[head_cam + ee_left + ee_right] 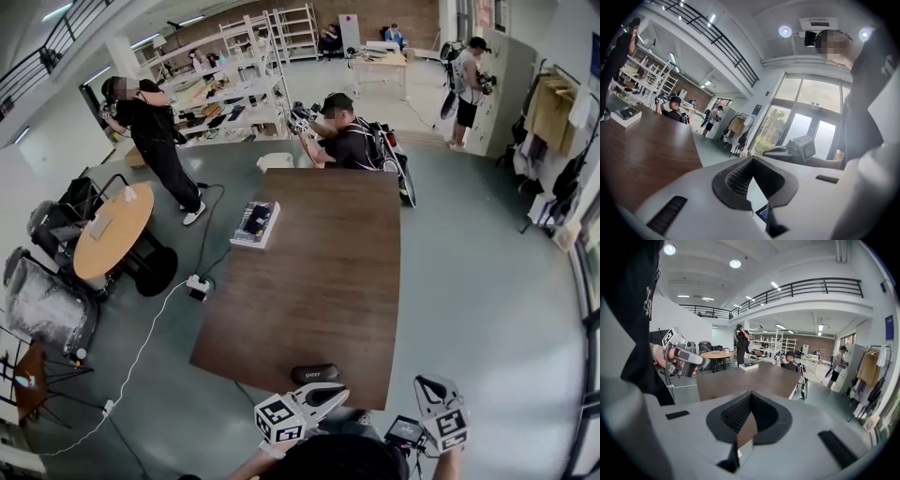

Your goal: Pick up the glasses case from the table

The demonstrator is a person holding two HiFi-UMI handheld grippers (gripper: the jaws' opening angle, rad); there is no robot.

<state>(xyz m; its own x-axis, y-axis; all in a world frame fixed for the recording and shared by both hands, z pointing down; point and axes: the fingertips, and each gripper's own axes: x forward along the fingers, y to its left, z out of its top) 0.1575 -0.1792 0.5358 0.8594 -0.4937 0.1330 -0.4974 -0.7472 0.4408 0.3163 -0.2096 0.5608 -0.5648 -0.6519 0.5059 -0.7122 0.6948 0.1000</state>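
Progress check: basically nothing done yet, as far as I can tell. Closest to the camera, the left gripper (pixel 337 395) and the right gripper (pixel 428 384) both hang off the near edge of the table (pixel 319 272), out over the floor rather than over the wood. Each one's own view shows its jaws pressed together with nothing between them, so both are empty.

Just past the left gripper's tips, the glasses case (pixel 315 374) lies flat on the table right at that near edge. It's a dark oblong thing, untouched and apart from both grippers. The left one is near it, the right one is well off to the side.

So what's left is pretty much the whole job, I'd say. One gripper has to spread its jaws, come over the case, close on it and lift it clear. The left looks like the obvious pick since it's nearer.

Further back, the tabletop is mostly bare wood, with a white box (pixel 255 225) at the far left edge. A seated person (pixel 349 142) is at the far end.
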